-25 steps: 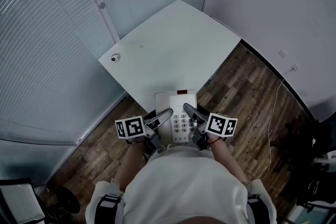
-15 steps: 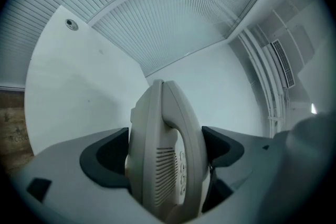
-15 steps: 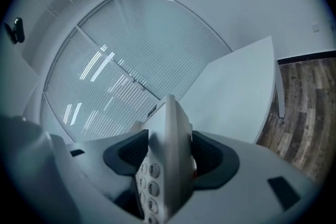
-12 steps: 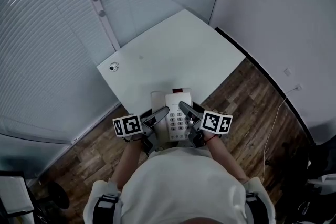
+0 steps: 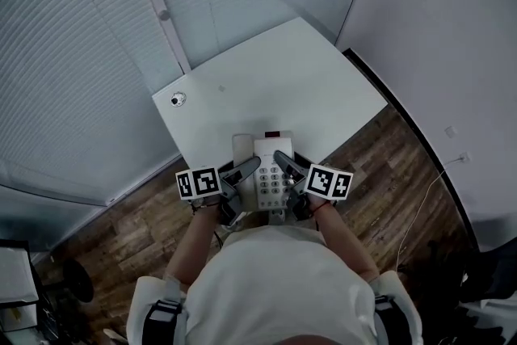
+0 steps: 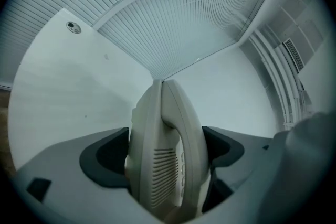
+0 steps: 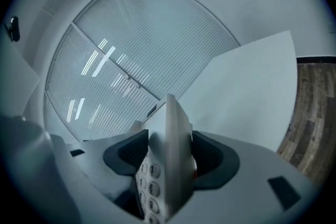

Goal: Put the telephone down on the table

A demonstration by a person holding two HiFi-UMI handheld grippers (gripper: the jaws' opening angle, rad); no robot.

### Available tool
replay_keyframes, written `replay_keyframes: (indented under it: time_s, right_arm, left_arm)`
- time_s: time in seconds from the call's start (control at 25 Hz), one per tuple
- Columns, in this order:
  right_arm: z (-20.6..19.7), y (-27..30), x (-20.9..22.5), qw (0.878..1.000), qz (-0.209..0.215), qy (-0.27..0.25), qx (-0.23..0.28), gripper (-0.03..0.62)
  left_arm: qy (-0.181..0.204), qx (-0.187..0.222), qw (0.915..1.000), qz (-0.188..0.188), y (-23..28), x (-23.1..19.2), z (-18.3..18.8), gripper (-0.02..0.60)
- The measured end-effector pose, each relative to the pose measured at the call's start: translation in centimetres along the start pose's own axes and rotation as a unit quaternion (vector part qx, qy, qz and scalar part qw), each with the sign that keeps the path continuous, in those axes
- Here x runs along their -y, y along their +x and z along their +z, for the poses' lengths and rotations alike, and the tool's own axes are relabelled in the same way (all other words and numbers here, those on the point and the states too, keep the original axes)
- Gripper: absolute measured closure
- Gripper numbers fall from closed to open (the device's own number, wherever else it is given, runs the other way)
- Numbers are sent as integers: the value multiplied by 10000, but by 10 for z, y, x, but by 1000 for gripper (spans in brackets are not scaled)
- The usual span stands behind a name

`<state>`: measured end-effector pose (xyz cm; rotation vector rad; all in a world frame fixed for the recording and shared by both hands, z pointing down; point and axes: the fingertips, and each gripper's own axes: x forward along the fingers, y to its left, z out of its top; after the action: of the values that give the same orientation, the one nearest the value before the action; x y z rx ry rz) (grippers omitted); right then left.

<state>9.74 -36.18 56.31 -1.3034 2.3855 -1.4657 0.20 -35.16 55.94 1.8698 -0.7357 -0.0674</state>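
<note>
1. The left gripper [image 6: 167, 150] has its dark jaws closed on the telephone [image 6: 157, 165], clamping its handset side. The slotted grille faces the camera.
2. The right gripper [image 7: 169, 157] has its jaws closed on the opposite edge of the telephone, just beside the keypad [image 7: 149, 181].
3. The digits 3 and 6 can be read on the round keys. No brand name can be made out.
4. Each marker cube [image 5: 199, 183] shows black-and-white squares and no words.
5. In the head view the telephone is held flat between both grippers, over the near edge of the white table [image 5: 266, 77]. I cannot tell whether it touches the tabletop.
6. Wooden floor [image 5: 380, 166] lies beside the table, and window blinds [image 5: 65, 52] stand beyond it.
</note>
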Motion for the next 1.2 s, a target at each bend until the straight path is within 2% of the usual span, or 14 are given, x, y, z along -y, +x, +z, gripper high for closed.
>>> replay_keyframes:
  time_s: [0.4,1.2]
  right_arm:
    - [21,30,30,9995,138,-42,-282,324]
    - [37,96,84,9961,-71,-385,-790,324]
  left_arm:
    - [-73,202,9987,465,34,-22,17,163]
    - [-247,233,9924,1182,91,-91,37,163]
